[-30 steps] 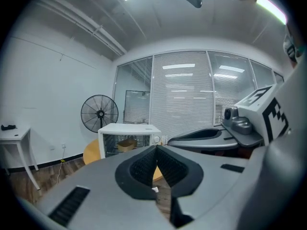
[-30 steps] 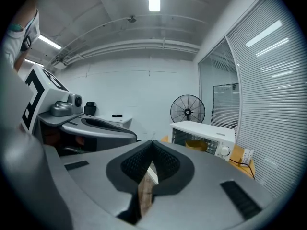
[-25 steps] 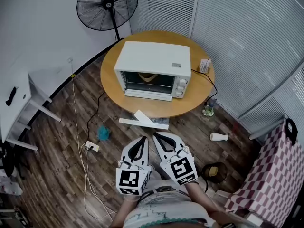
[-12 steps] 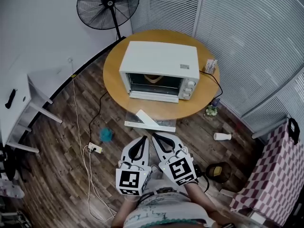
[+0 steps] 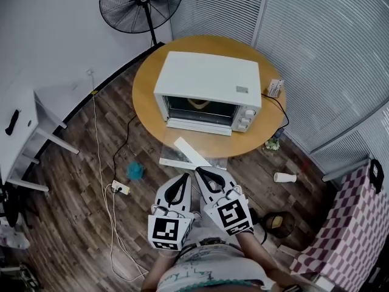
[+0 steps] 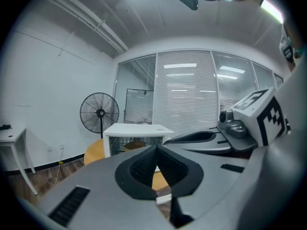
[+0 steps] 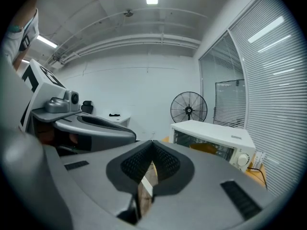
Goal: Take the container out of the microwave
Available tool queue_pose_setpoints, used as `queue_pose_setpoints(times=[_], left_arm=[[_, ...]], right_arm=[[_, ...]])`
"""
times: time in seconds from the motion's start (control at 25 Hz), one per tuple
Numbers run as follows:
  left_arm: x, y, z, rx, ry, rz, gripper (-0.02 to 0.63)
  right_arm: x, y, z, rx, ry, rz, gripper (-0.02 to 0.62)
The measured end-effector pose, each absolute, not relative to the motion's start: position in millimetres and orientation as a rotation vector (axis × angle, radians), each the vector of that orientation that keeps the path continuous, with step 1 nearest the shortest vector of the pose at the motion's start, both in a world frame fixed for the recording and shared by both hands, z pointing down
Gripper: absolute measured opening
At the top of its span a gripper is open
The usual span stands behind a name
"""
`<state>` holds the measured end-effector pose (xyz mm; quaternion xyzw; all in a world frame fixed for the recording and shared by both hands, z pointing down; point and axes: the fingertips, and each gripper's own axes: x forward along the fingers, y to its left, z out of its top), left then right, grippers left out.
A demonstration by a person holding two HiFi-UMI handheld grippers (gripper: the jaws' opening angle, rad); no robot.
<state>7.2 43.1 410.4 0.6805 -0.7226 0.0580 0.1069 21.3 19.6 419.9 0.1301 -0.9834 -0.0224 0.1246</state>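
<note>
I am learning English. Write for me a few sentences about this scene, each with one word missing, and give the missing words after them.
1. The white microwave stands on a wooden table with a ___ top.
2. The container sits ___ the microwave.
3. The fingers of the left gripper and of the right gripper are ___, with nothing between them.
4. By the wall behind the table stands a black ___ on a pole.
Missing words: round; inside; shut; fan.
</note>
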Motion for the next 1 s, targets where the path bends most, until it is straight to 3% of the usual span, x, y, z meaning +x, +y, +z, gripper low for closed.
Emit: queue_pose_setpoints(times=[1.0], left_arm=[[-63,-83,419,1.993,-2.1,0.2,0.014]], right_arm=[[-51,-103,425,0.357,-2.86,0.0,-0.006]])
